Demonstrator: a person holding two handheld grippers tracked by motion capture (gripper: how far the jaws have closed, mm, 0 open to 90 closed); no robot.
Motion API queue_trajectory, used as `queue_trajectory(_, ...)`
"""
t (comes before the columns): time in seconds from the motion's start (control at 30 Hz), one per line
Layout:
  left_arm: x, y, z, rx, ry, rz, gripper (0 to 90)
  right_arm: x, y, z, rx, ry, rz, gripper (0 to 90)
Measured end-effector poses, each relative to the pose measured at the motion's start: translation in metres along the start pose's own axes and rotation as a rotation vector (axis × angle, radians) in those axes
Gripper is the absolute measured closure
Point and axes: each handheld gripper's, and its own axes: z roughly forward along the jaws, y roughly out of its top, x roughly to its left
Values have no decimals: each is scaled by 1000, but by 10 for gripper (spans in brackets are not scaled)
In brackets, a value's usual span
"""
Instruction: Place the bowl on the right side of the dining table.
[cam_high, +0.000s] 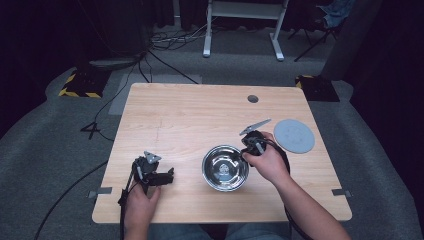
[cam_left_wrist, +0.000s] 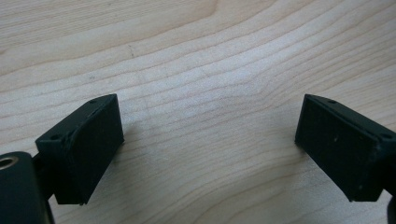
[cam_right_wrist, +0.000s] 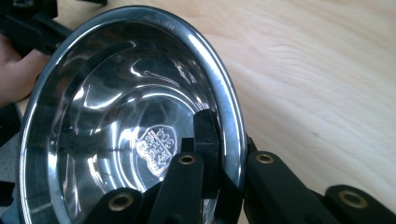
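A shiny steel bowl (cam_high: 225, 167) sits on the wooden table (cam_high: 190, 115), near its front middle. My right gripper (cam_high: 248, 150) is at the bowl's right rim, shut on it. In the right gripper view one jaw is inside the steel bowl (cam_right_wrist: 116, 116) and the other outside, pinching the rim (cam_right_wrist: 233, 140). My left gripper (cam_high: 167, 177) rests low over the table at the front left, pointing right toward the bowl. In the left gripper view my left gripper (cam_left_wrist: 208, 144) is open, with bare wood between its pads.
A round grey disc (cam_high: 294, 135) lies on the table to the right of the bowl. A small grey cap (cam_high: 253, 98) sits in the tabletop near the far edge. White desk legs (cam_high: 242, 30) and cables lie on the floor beyond.
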Motion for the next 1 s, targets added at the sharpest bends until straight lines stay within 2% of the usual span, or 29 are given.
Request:
queue_trajectory(0.2, 0, 0, 0, 0, 0, 0, 78, -16, 2, -20, -34, -43, 40, 875)
queue_trajectory(0.3, 0, 0, 0, 0, 0, 0, 78, -26, 5, -28, -54, -69, 37, 875)
queue_trajectory(0.4, 0, 0, 0, 0, 0, 0, 78, -37, 7, -39, -81, -90, 58, 875)
queue_trajectory(0.53, 0, 0, 0, 0, 0, 0, 78, -44, 8, -45, -102, -99, 82, 874)
queue_trajectory(0.6, 0, 0, 0, 0, 0, 0, 78, -53, 9, -52, -115, -126, 93, 874)
queue_trajectory(0.77, 0, 0, 0, 0, -1, 0, 78, -65, 11, -61, -139, -143, 118, 874)
queue_trajectory(0.87, 0, 0, 0, 0, 0, 0, 78, -74, 14, -67, -152, -174, 130, 875)
queue_trajectory(1.0, 0, 0, 0, 0, 0, -1, 78, -86, 16, -75, -176, -193, 154, 875)
